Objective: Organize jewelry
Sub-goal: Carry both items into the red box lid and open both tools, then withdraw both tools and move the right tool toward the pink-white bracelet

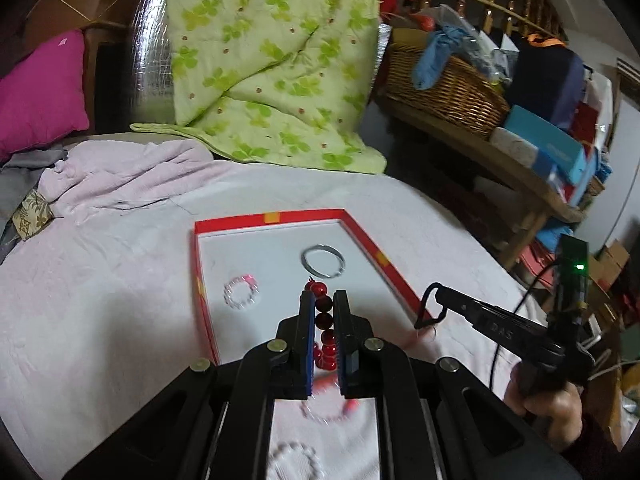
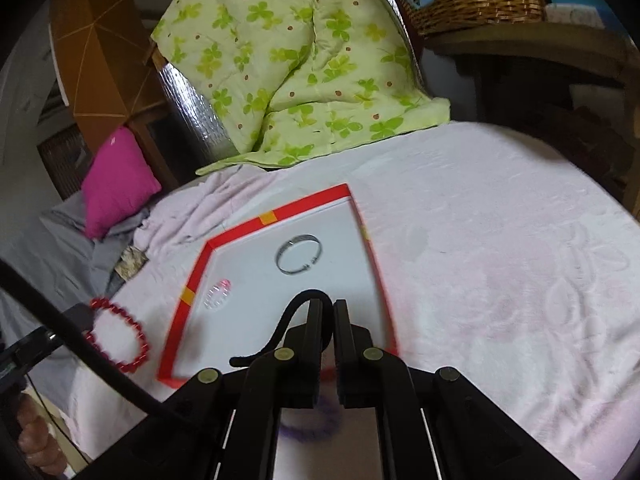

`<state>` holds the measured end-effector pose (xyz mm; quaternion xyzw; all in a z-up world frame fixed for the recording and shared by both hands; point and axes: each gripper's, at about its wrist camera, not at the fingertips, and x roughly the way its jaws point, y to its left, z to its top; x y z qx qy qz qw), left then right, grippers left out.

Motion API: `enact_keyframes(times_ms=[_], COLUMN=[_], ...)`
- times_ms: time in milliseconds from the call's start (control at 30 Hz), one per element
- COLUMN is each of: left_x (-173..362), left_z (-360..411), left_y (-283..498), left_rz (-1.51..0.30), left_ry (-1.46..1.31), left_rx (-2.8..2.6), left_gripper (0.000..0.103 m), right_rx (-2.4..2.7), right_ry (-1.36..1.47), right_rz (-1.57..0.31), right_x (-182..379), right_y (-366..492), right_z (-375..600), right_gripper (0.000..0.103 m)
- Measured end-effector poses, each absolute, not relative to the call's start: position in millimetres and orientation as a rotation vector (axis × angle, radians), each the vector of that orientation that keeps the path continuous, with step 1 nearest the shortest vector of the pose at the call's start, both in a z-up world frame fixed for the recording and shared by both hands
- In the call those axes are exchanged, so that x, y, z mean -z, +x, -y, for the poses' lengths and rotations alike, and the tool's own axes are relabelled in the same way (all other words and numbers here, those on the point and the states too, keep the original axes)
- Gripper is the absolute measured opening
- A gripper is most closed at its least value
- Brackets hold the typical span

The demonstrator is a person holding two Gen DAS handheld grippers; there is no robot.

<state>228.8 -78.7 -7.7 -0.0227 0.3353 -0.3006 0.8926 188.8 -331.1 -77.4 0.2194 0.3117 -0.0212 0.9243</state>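
Observation:
A shallow red-rimmed tray [image 1: 276, 217] [image 2: 276, 213] lies on the pale pink bedspread. On its white floor rest a silver bangle [image 1: 323, 261] [image 2: 298, 254] and a clear bead bracelet [image 1: 241, 292] [image 2: 218, 294]. My left gripper [image 1: 324, 297] [image 2: 80, 314] is shut on a red bead bracelet [image 1: 324, 320] [image 2: 116, 336], which hangs over the tray's near left side. My right gripper [image 2: 328, 304] [image 1: 440, 292] is shut on a black cord loop [image 2: 298, 300] [image 1: 431, 307], held above the tray's near right rim.
Blurred bracelets lie on the bedspread under the grippers: a pinkish one [image 1: 328, 404], a white bead one [image 1: 294, 460], a purple one [image 2: 312, 428]. A green quilt [image 1: 272, 60] and a magenta pillow [image 1: 40, 88] sit behind the tray. A wicker basket [image 1: 444, 88] stands on a wooden bench at right.

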Motion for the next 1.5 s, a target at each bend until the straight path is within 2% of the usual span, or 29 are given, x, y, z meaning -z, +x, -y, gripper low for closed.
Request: enact_keyframes(times_ms=[300, 600, 667, 733, 800, 867, 1000, 1500], left_x=[74, 93, 94, 92, 89, 83, 75, 69], left_z=[89, 79, 78, 77, 76, 73, 66, 28], left_y=[268, 279, 280, 278, 274, 267, 258, 215], left_rz=[-0.86, -0.902, -0.909, -0.908, -0.884, -0.846, -0.803, -0.79], left_ry=[0.001, 0.037, 0.037, 0.046, 0.07, 0.09, 0.105, 0.186], left_rx=[0.527, 0.436, 0.428, 0.421, 0.405, 0.376, 0.326, 0.176], left_gripper=[0.009, 0.009, 0.01, 0.017, 0.041, 0.057, 0.068, 0.072], right_rx=[0.023, 0.058, 0.06, 0.058, 0.059, 0.05, 0.035, -0.01], right_ry=[0.401, 0.425, 0.453, 0.488, 0.515, 0.527, 0.522, 0.538], right_rz=[-0.776, -0.856, -0.871, -0.866, -0.842, -0.826, -0.804, -0.813], right_x=[112, 130, 130, 127, 123, 117, 105, 91], right_y=[262, 277, 276, 272, 264, 257, 239, 182], right_z=[303, 306, 311, 317, 324, 328, 331, 343], right_gripper=[0.006, 0.009, 0.014, 0.025, 0.028, 0.028, 0.028, 0.028])
